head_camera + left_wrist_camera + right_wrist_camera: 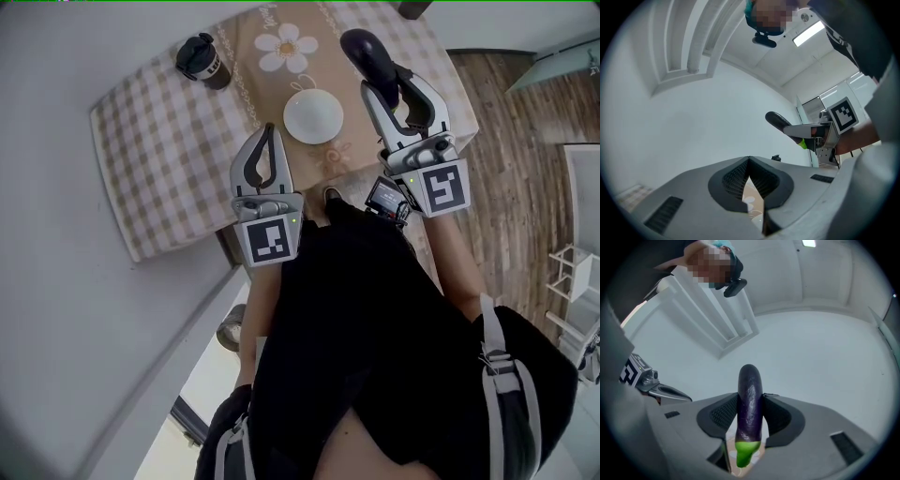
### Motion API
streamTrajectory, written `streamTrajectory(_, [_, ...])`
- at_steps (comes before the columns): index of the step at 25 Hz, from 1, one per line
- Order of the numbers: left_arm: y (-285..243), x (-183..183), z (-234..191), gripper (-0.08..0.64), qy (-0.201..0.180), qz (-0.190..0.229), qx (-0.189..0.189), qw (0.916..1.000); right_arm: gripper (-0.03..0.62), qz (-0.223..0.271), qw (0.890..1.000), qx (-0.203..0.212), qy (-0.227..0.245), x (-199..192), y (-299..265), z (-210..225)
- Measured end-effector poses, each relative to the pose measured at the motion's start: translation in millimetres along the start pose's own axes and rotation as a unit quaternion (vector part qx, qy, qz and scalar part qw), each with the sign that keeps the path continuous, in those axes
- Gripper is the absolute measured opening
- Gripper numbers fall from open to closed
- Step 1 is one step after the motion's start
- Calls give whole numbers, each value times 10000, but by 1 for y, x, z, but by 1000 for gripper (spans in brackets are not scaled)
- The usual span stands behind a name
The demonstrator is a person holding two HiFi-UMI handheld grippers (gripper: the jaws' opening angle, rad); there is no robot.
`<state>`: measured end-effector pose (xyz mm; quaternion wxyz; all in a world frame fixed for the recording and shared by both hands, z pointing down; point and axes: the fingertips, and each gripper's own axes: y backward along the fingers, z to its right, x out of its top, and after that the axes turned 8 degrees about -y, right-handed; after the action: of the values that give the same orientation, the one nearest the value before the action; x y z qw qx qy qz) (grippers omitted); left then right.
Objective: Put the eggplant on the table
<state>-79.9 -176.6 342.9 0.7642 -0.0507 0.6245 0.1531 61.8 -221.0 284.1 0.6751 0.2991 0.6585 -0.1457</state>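
While right gripper [749, 414] fingers clamp the eggplant [749, 390] above the table [164, 141], left gripper [749, 160] fingers closed

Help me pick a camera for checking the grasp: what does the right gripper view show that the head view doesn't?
Only the right gripper view: the green stem end of the eggplant poking out below the jaws, and both pads pressed against its purple sides.
Only the head view: the dark lidded cup, the table with its checked cloth, and the wooden floor.
Both: the eggplant held in the right gripper, with the left gripper alongside, shut and empty.
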Motion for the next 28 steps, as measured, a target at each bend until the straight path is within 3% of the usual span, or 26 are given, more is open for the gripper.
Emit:
streamTrajectory(20, [7, -27, -17, 3, 38, -285, 27, 9996, 175, -997, 9948, 131, -175, -87, -7, -16])
streamTrajectory(28, [4, -37, -18, 3, 56, -370, -23, 9993, 175, -1463, 9886, 327, 108, -134, 2, -29])
